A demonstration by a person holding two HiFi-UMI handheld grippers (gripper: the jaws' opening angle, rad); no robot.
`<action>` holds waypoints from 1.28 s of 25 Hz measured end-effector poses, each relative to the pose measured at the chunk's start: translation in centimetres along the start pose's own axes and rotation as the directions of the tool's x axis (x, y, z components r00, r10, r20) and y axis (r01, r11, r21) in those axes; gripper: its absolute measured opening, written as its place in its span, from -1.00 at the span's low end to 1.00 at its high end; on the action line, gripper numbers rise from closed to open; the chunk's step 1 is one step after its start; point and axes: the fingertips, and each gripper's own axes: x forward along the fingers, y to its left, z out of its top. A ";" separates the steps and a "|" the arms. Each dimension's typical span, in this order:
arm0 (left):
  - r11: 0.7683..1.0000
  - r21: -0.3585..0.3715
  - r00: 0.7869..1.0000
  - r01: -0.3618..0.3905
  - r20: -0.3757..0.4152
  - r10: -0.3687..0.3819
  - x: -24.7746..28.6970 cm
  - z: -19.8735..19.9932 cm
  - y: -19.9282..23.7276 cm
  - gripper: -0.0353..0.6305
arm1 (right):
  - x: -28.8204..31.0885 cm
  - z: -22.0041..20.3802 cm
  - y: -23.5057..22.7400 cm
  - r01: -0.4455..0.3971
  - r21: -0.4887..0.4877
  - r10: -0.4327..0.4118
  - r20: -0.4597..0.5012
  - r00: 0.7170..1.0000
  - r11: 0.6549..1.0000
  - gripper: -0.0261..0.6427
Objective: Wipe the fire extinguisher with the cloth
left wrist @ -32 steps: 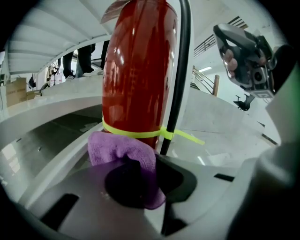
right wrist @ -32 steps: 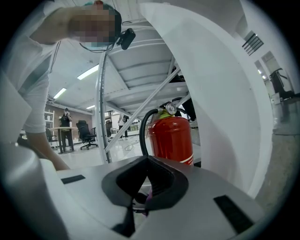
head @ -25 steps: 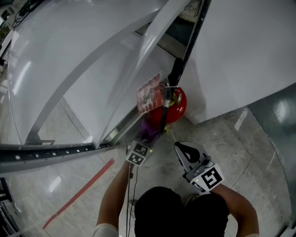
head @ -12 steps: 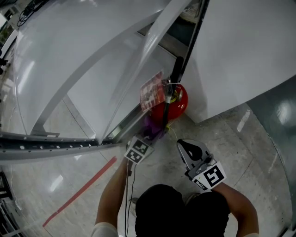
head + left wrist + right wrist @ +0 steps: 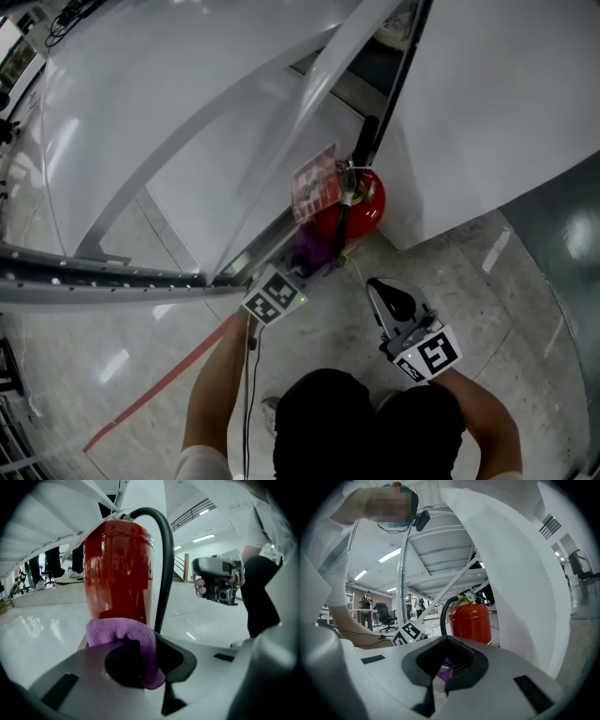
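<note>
The red fire extinguisher [image 5: 363, 210] stands on the floor against a white structure, with a black hose [image 5: 339, 230] and a hanging label [image 5: 316, 187]. My left gripper [image 5: 302, 265] is shut on the purple cloth [image 5: 309, 253], which is pressed to the cylinder's lower left side. In the left gripper view the cloth [image 5: 123, 634] bulges out of the gripper [image 5: 136, 663] against the red body [image 5: 117, 569], beside the hose [image 5: 164, 564]. My right gripper [image 5: 392, 302] hovers to the right, shut and empty, apart from the extinguisher [image 5: 471, 619].
A slanted white beam [image 5: 309, 103] and a grey perforated rail [image 5: 103, 277] rise to the left of the extinguisher. A white wall panel [image 5: 497, 112] stands to its right. A red tape line [image 5: 159, 380] crosses the polished floor. People and office chairs show far off in the right gripper view.
My left gripper with the cloth has shifted slightly up and to the left along the extinguisher's base. The right gripper has barely moved.
</note>
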 end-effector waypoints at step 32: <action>0.985 0.171 0.998 0.009 0.054 -0.018 -7.0 9.8 0.6 -0.73 | -0.5 1.0 -0.8 -0.003 0.019 0.002 0.048 0.999 1.000 -0.88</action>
